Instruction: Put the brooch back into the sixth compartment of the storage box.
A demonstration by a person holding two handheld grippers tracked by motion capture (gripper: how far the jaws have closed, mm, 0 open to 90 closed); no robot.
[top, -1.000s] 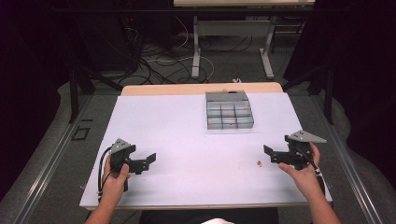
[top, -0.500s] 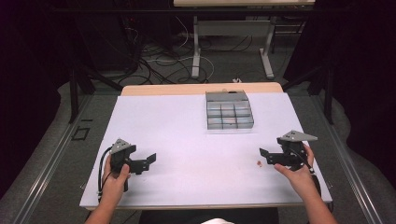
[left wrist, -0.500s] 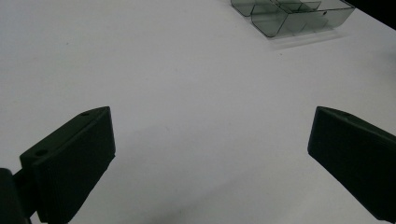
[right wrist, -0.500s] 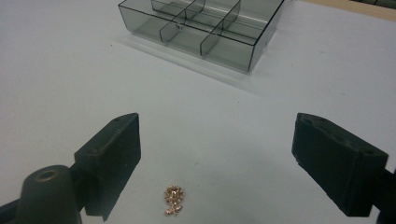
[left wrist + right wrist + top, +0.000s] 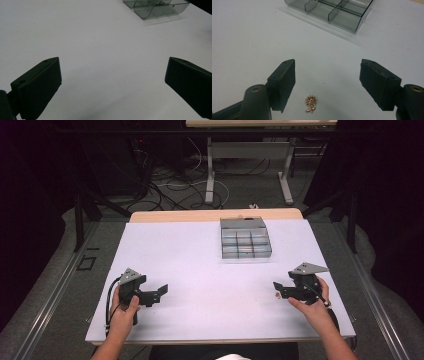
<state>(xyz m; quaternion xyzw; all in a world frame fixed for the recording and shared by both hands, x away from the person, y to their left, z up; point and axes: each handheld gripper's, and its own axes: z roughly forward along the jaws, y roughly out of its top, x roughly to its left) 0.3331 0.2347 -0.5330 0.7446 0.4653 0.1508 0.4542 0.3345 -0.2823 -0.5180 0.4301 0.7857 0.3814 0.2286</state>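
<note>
The right gripper (image 5: pixel 278 290) sits low over the near right part of the white table (image 5: pixel 190 255), held in the person's right hand (image 5: pixel 309 306), and its jaws have just been closing; they are not yet pressed together and pinch nothing. In the right gripper view the two black jaws stand apart on either side of a small gold brooch (image 5: pixel 310 103) shaped like a flower with a short stem, which lies flat on the table between them, nearer the jaw on the left of that view and touching neither pad. In the high view the brooch is too small to make out beside the jaw tips. The left gripper (image 5: pixel 161 291) rests at the near left of the table in the person's left hand (image 5: pixel 125 312), a black cable trailing from it down past the wrist; its jaws are spread wide, and the left gripper view shows bare white table between them. A smoky clear organizer box (image 5: pixel 246 242) divided into small compartments stands toward the far edge of the table, a little right of the middle and well apart from both grippers; its lid is tipped up at the back. In the right gripper view the box (image 5: pixel 332 11) lies ahead of the jaws, beyond the brooch, and its nearest compartments look bare
</note>
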